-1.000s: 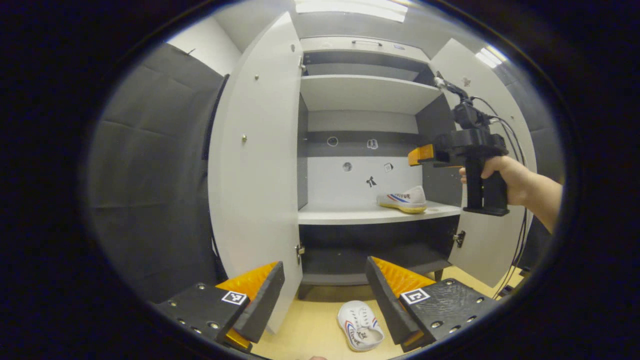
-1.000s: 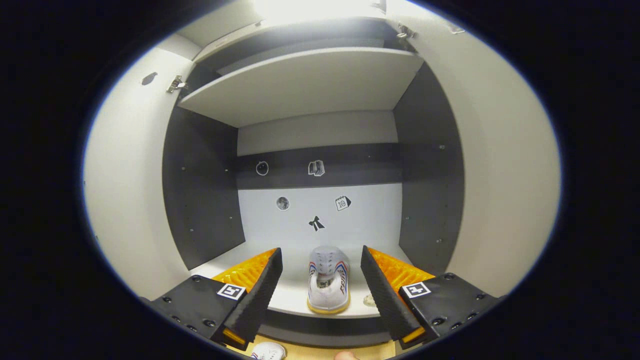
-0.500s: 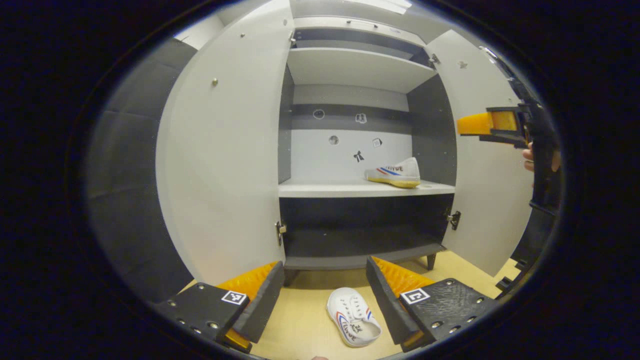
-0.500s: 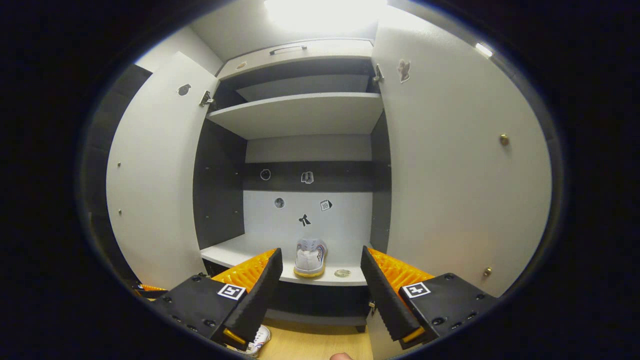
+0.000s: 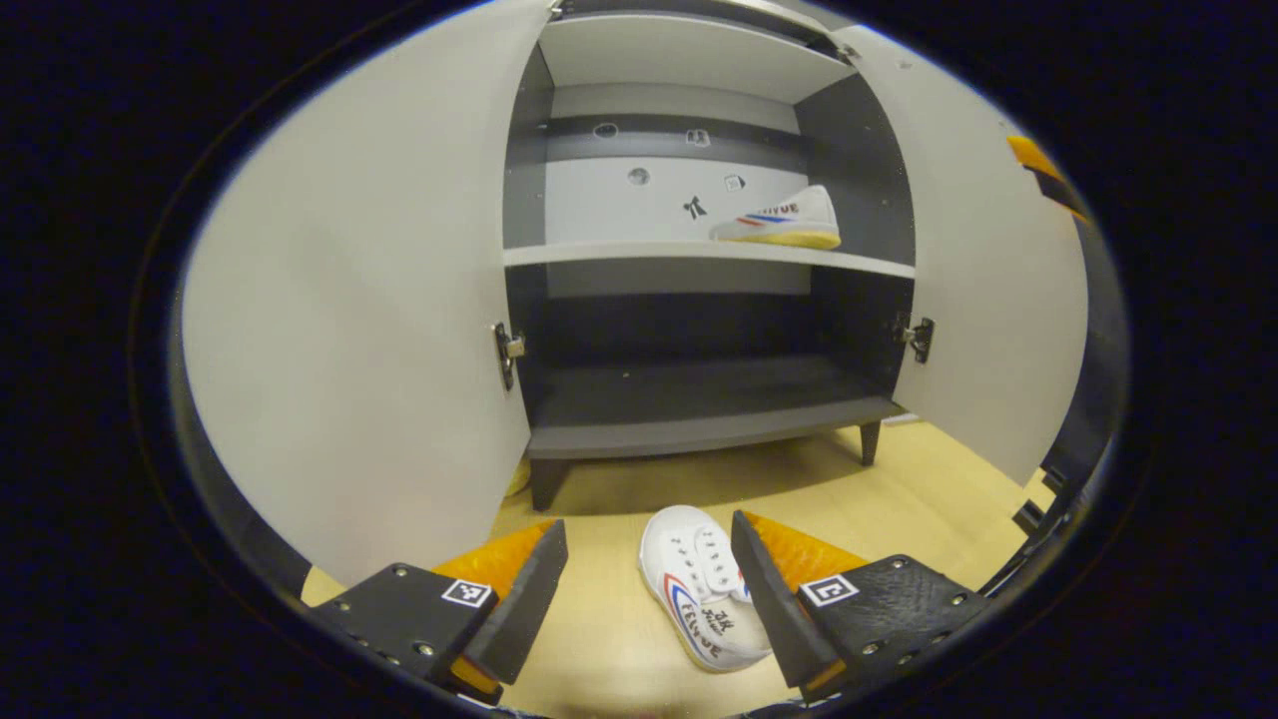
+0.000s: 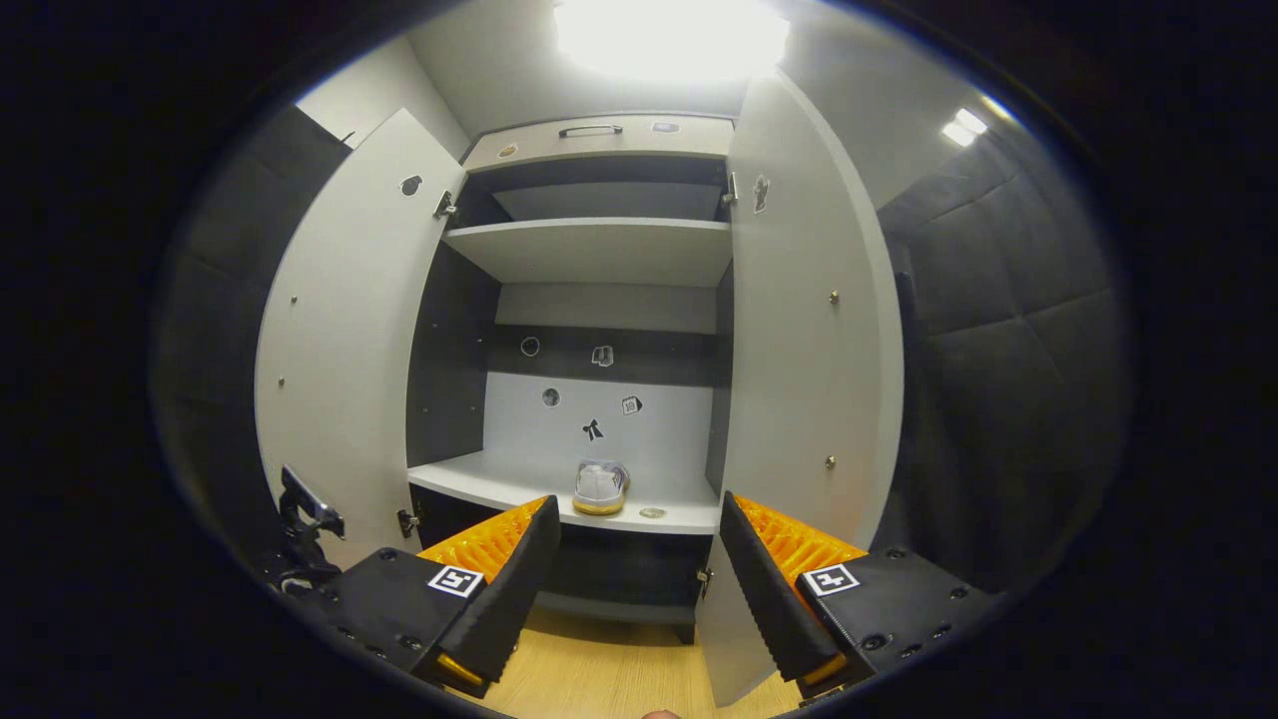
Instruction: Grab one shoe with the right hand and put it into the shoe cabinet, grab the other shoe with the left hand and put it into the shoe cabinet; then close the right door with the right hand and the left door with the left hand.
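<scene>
Left tongs point(image 5: 649, 589) gape released over the white canvas shoe point(image 5: 704, 599); light, soft, best pinched across its stiffer heel collar

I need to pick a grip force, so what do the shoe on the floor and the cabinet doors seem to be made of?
The shoe on the floor looks like soft white canvas or similar fabric with laces; its sole probably rubber. The left door and right door look like rigid laminated board with a smooth matte pale face and metal hinges, though the core is not visible.
</scene>
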Tool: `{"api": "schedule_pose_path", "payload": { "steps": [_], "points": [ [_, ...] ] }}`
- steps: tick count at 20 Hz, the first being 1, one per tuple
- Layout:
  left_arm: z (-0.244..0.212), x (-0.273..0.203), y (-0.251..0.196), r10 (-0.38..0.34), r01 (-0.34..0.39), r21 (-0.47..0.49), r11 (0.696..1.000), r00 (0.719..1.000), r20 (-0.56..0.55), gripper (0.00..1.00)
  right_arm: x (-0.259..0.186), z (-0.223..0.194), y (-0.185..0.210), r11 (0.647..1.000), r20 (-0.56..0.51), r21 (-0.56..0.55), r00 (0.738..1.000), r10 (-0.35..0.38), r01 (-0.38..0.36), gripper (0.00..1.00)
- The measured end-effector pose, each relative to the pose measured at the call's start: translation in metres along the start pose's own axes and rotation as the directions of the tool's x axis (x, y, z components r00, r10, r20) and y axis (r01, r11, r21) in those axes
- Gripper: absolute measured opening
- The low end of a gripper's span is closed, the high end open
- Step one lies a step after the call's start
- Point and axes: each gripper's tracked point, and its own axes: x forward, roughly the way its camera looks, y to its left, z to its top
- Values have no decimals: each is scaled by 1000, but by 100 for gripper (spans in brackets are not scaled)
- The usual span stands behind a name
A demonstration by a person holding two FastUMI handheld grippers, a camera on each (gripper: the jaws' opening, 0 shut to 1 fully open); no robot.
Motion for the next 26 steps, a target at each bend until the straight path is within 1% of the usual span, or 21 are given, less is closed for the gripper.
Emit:
{"api": "schedule_pose_path", "payload": {
  "steps": [1, 2, 3, 4, 5, 6, 7, 8, 9, 10, 11, 12, 16, 17, 18, 20, 21, 22, 23, 24, 26],
  "points": [
    [-9, 6, -1, -1, 1, 6, 1000, 1000, -22, 95, -5, -2, -4, 1000, -1, -2, 1000, -12, 12, 100],
    [-17, 13, -2, -4, 4, 12, 1000, 999, -38, 95, -9, -3, -7, 1000, -3, -4, 1000, -24, 24, 100],
    [-27, 20, -3, -7, 8, 16, 1000, 998, -61, 100, -14, -4, -11, 999, -5, -4, 999, -32, 32, 100],
    [-36, 26, -4, -9, 11, 17, 1000, 996, -84, 95, -17, -6, -15, 999, -13, -5, 999, -42, 41, 100],
    [-44, 31, -5, -12, 14, 15, 1000, 994, -105, 100, -20, -9, -18, 999, -20, -4, 999, -49, 49, 100],
    [-52, 37, -6, -15, 16, 12, 1000, 992, -127, 100, -23, -10, -20, 998, -25, 1, 998, -58, 58, 100],
    [-61, 42, -7, -21, 22, 5, 1000, 989, -148, 100, -25, -13, -23, 998, -33, 4, 997, -69, 69, 97],
    [-69, 47, -9, -28, 27, -9, 1000, 985, -170, 95, -27, -16, -25, 997, -44, 5, 996, -79, 80, 100],
    [-78, 50, -11, -35, 30, -28, 999, 979, -199, 95, -28, -19, -26, 996, -53, 7, 995, -85, 85, 100],
    [-86, 54, -12, -42, 32, -48, 998, 974, -225, 95, -30, -22, -26, 996, -63, 9, 994, -86, 87, 100],
    [-91, 56, -12, -45, 31, -61, 998, 969, -243, 100, -30, -24, -26, 996, -71, 10, 994, -85, 86, 100],
    [-96, 60, -12, -48, 32, -65, 997, 965, -259, 95, -30, -26, -26, 996, -77, 10, 993, -87, 88, 100],
    [-111, 66, -10, -35, 26, -33, 999, 953, -301, 95, -29, -30, -27, 996, -93, 11, 992, -89, 91, 100],
    [-116, 68, -11, -38, 29, -33, 999, 948, -317, 95, -28, -30, -27, 996, -92, 10, 992, -89, 90, 97],
    [-122, 68, -11, -36, 25, -39, 999, 942, -334, 95, -27, -30, -26, 996, -92, 10, 992, -87, 88, 100],
    [-132, 68, -11, -39, 20, -57, 998, 934, -356, 96, -26, -30, -24, 996, -92, 9, 992, -83, 84, 100],
    [-131, 70, -12, -45, 23, -67, 997, 936, -348, 100, -25, -31, -24, 996, -92, 4, 992, -85, 85, 97],
    [-132, 71, -13, -49, 26, -70, 997, 937, -346, 96, -24, -32, -24, 996, -92, -4, 992, -87, 87, 100],
    [-135, 68, -15, -61, 38, -72, 997, 933, -354, 94, -24, -34, -24, 996, -97, -11, 991, -87, 87, 100],
    [-135, 69, -19, -78, 54, -79, 995, 934, -348, 94, -23, -38, -23, 996, -105, -12, 991, -85, 84, 100],
    [-134, 70, -25, -99, 75, -83, 994, 932, -349, 80, -23, -40, -21, 997, -113, -2, 991, -78, 78, 100]
  ]
}}
